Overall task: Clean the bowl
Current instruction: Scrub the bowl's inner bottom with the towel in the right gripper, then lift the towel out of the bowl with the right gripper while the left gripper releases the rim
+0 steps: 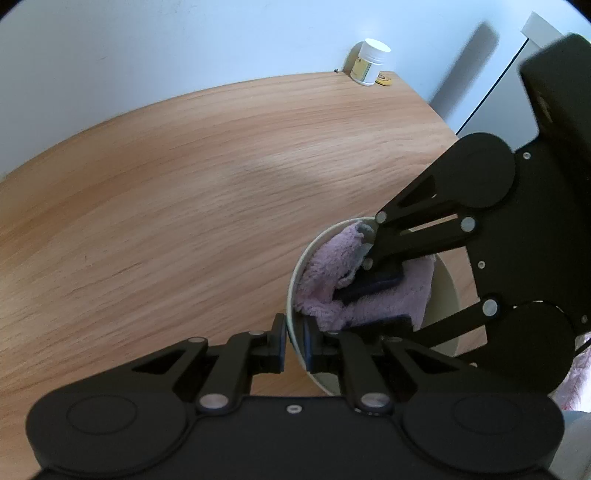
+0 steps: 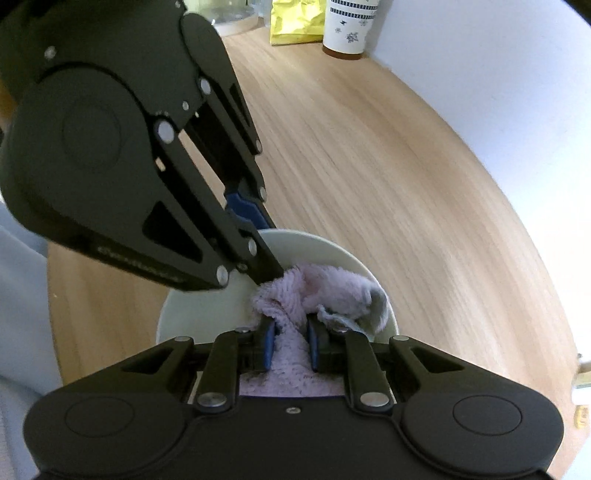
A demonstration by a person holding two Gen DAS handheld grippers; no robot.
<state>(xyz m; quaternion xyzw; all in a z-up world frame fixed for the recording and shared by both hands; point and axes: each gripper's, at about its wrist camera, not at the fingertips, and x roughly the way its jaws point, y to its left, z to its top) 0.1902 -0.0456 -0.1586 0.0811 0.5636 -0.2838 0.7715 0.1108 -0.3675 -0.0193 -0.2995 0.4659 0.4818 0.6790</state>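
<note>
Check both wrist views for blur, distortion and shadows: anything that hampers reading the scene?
Left wrist view: fisheye bends the light wooden table edge; the black right tongs are slightly smeared and cast a shadow on the wall. Right wrist view: the black left tongs are motion-blurred; the fluffy pink cloth in the pale round bowl stays readable.

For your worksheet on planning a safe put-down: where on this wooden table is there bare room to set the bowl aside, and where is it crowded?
Bare wood spans the table from the bowl to the far wall. Crowded spots: the corner with the white jar, the far edge by the yellow bag and patterned cup, and the bowl itself, filled by the pink cloth.
</note>
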